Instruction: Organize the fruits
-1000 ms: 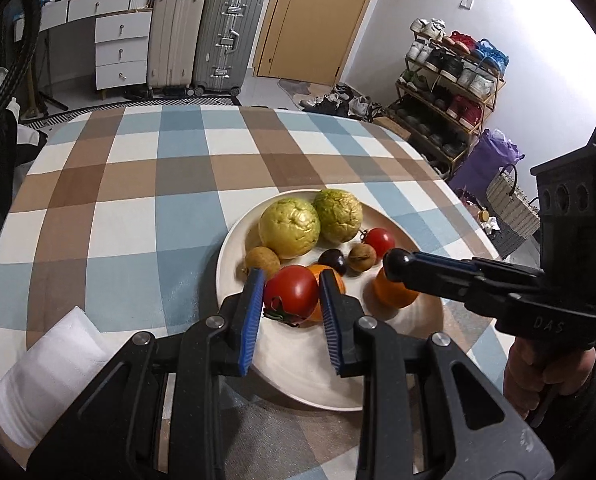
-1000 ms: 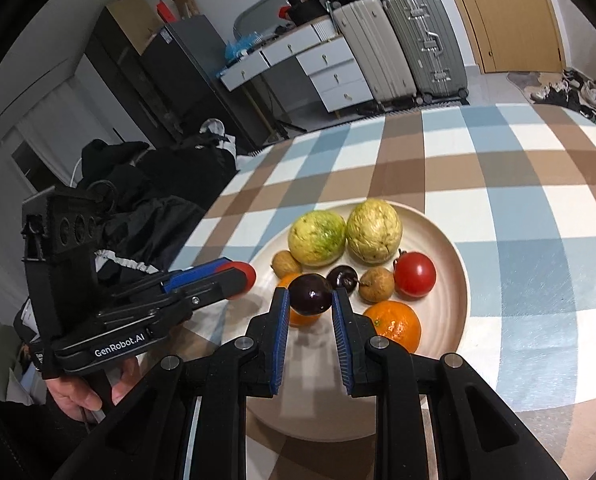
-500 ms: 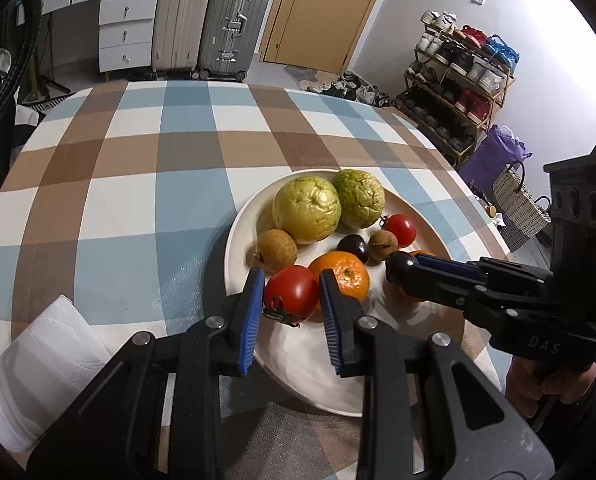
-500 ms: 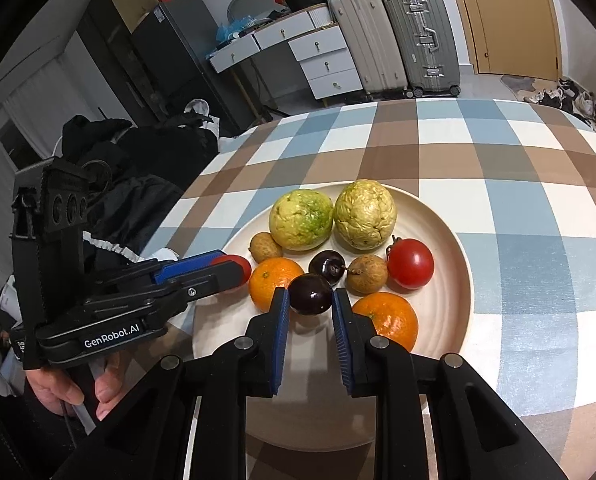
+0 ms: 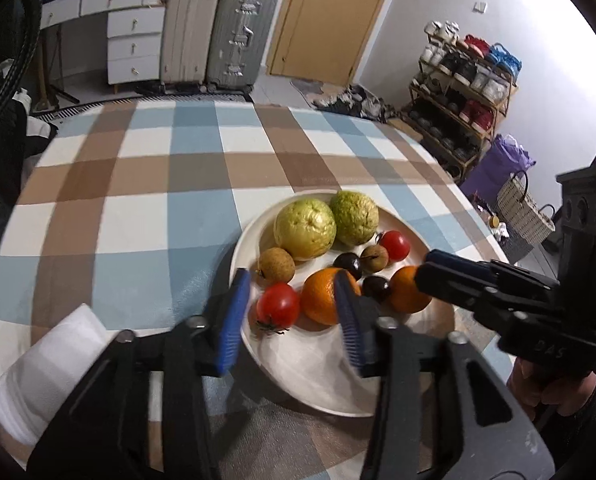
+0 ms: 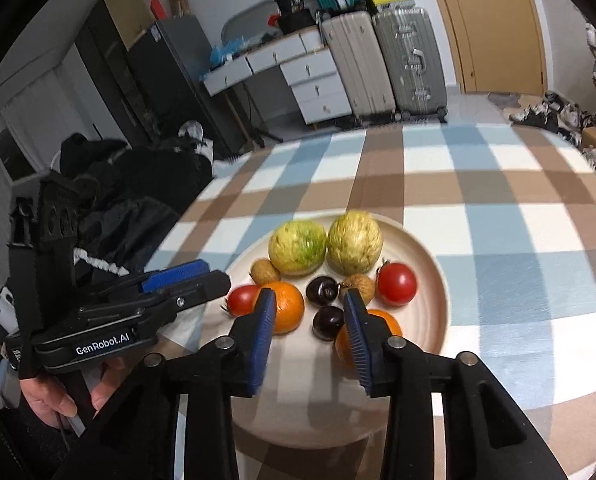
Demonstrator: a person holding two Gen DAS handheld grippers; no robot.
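Note:
A cream plate (image 5: 317,364) on the checked tablecloth holds two green guavas (image 5: 303,228), two oranges, two tomatoes, two dark plums and two brown longans. My left gripper (image 5: 292,318) is open over the plate's near-left side. A red tomato (image 5: 278,306) lies loose on the plate between its blue pads, beside an orange (image 5: 323,296). My right gripper (image 6: 309,330) is also open, and a dark plum (image 6: 327,322) rests on the plate (image 6: 305,400) between its fingers. The second orange (image 6: 383,330) is partly hidden behind the right finger. Each gripper shows side-on in the other's view.
A white paper roll (image 5: 38,368) lies at the table's near-left edge. Black clothing (image 6: 130,200) is piled left of the table. Suitcases (image 5: 218,32) and drawers stand beyond the far edge, a shoe rack (image 5: 465,92) to the right. A hand (image 6: 58,400) holds the left gripper.
Both grippers have opened. The tomato has left the left gripper and the plum has left the right one; both now lie on the plate.

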